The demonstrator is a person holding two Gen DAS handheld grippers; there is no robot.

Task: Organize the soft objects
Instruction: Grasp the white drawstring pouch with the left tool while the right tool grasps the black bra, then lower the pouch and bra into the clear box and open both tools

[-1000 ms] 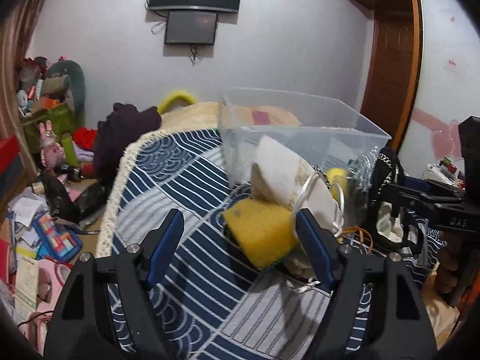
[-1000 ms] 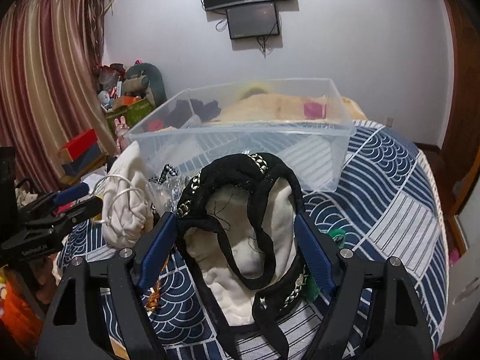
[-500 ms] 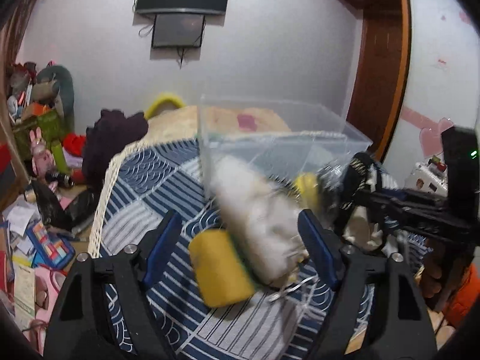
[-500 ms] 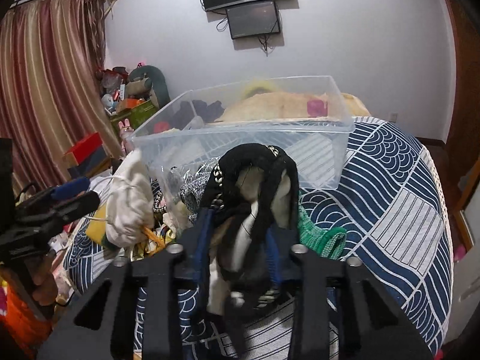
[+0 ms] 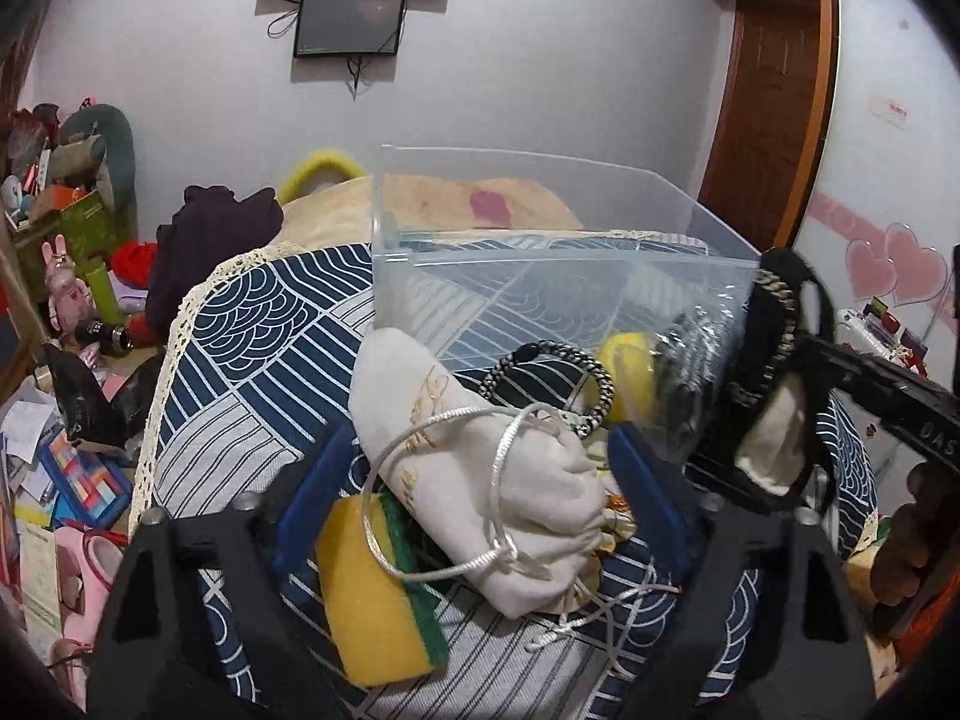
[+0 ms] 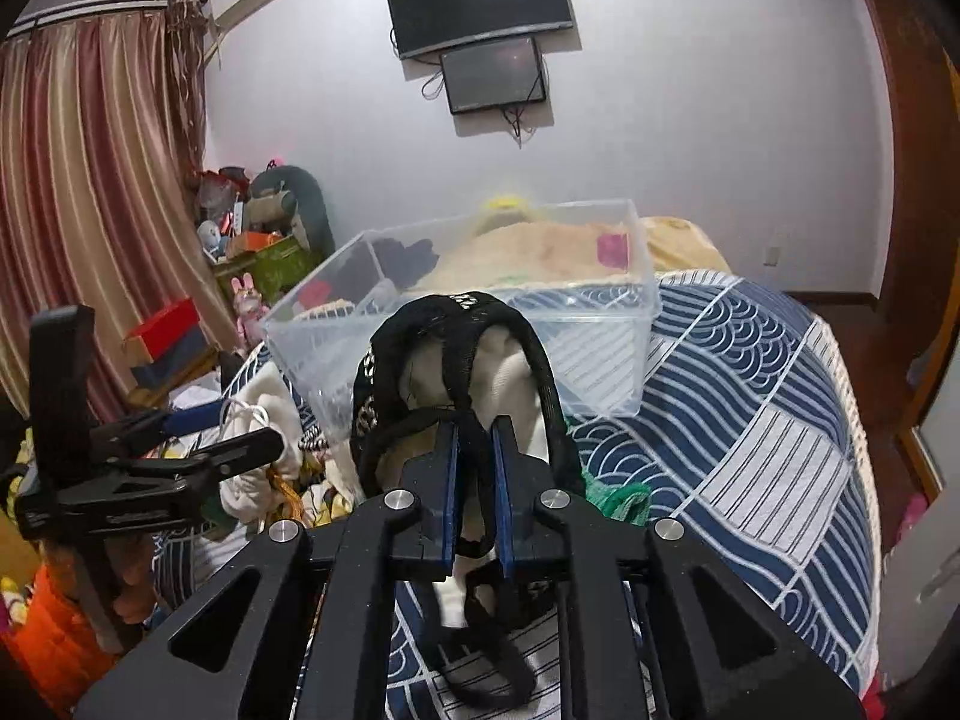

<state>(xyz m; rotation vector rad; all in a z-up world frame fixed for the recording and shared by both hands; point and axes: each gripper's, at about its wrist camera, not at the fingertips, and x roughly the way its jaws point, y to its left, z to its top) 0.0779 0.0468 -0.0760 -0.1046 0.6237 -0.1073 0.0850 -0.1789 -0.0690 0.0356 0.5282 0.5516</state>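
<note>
black bag (image 6: 462, 372) upright, pinched in right tool (image 6: 477, 456)

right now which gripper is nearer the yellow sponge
Left. The left gripper has its open fingers on either side of the yellow sponge and white drawstring pouch. The right gripper is off to the right, shut on the black studded bag.

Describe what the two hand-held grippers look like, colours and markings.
Both are matte black plastic frames with triangular cut-outs and silver screws. The left hand-held gripper and right hand-held gripper each have blue finger pads. White lettering marks the right one's side.
</note>
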